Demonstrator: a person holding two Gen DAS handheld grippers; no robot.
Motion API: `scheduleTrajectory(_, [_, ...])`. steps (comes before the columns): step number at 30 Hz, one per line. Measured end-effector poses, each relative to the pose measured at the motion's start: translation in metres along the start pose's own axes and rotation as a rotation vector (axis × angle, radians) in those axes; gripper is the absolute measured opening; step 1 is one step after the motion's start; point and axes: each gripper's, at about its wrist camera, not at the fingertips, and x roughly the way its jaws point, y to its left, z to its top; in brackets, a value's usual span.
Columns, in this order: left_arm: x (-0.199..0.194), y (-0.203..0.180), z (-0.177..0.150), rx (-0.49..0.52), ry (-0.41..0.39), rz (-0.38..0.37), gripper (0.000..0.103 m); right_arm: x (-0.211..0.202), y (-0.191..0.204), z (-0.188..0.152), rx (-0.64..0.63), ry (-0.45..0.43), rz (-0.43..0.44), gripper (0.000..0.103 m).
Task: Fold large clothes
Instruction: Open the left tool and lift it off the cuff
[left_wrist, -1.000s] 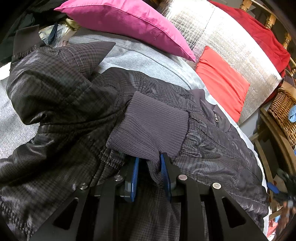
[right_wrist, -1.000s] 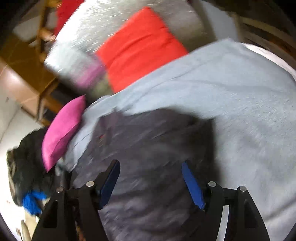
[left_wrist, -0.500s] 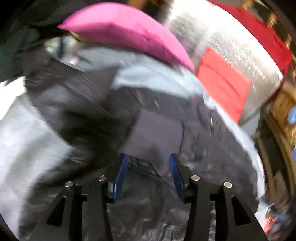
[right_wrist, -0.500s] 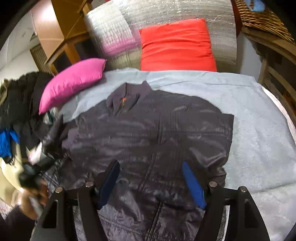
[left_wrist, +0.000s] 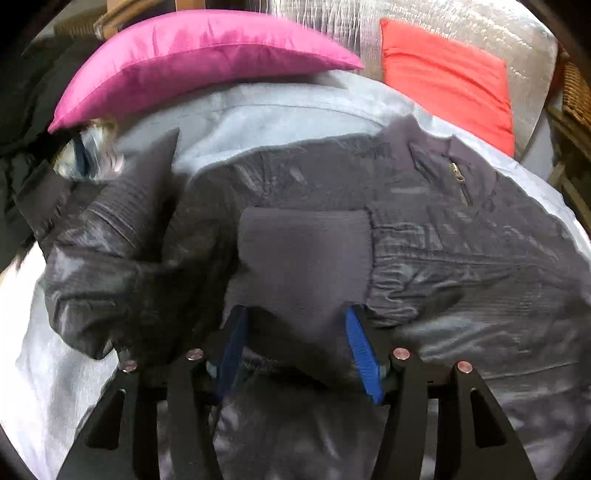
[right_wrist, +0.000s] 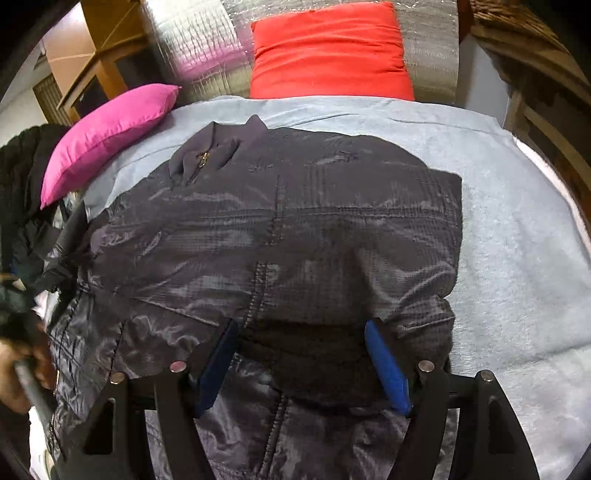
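A dark grey quilted jacket (right_wrist: 295, 229) lies spread on a light grey blanket (right_wrist: 517, 258), collar and zipper toward the cushions. In the left wrist view the jacket (left_wrist: 461, 258) has a sleeve folded across the body, its ribbed cuff (left_wrist: 306, 254) lying just ahead of my left gripper (left_wrist: 295, 343). The left jaws stand open, with the cuff's lower edge lying loose between the blue pads. My right gripper (right_wrist: 303, 354) is open just above the jacket's right lower part, near a dark ribbed patch, holding nothing.
A pink cushion (left_wrist: 192, 55) and a red cushion (left_wrist: 447, 74) lie at the far edge against a silver quilted backrest (right_wrist: 207, 40). Dark clothes (right_wrist: 22, 177) are piled at left. A wicker basket (left_wrist: 576, 96) and wooden furniture stand at right.
My left gripper has opened and let go of the sleeve cuff, which now lies on the jacket body. My right gripper swung round to face the jacket and moved lower over it.
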Motion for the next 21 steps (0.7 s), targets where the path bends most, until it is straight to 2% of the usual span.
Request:
scheduleTrajectory(1, [0.001,-0.002,-0.001,0.024,-0.004,0.039,0.057,-0.004,0.004,0.005,-0.009,-0.017,-0.012,0.074])
scheduleTrajectory(6, [0.009,0.0,-0.002,0.018,-0.007,0.026,0.063,-0.011,0.026,0.04,-0.02,-0.119,-0.007,0.075])
scheduleTrajectory(8, [0.008,0.007,-0.004,-0.013,0.003,-0.001,0.064,0.006,0.029,0.049,-0.005,-0.095,-0.01,0.076])
scheduleTrajectory(11, [-0.003,0.017,0.0,-0.055,0.024,-0.069,0.064,0.06,0.023,0.045,0.008,0.065,-0.074,0.077])
scheduleTrajectory(13, [-0.023,0.033,0.0,-0.085,-0.001,-0.139,0.064,0.049,0.03,0.043,-0.025,0.005,-0.1,0.077])
scheduleTrajectory(14, [-0.038,0.047,0.001,-0.103,-0.028,-0.182,0.066,0.038,0.033,0.043,-0.018,-0.021,-0.064,0.076])
scheduleTrajectory(15, [-0.049,0.059,-0.001,-0.119,-0.05,-0.201,0.072,0.031,0.035,0.042,-0.017,-0.038,-0.045,0.076])
scheduleTrajectory(16, [-0.064,0.08,-0.004,-0.153,-0.093,-0.222,0.081,0.017,0.04,0.038,-0.036,-0.071,-0.051,0.076])
scheduleTrajectory(17, [-0.078,0.102,-0.011,-0.188,-0.129,-0.226,0.083,0.009,0.046,0.035,-0.057,-0.095,-0.059,0.076])
scheduleTrajectory(19, [-0.095,0.144,-0.025,-0.271,-0.186,-0.204,0.086,-0.003,0.055,0.026,-0.1,-0.115,-0.057,0.076])
scheduleTrajectory(21, [-0.106,0.202,-0.043,-0.384,-0.233,-0.112,0.086,-0.008,0.064,0.019,-0.133,-0.108,-0.068,0.076])
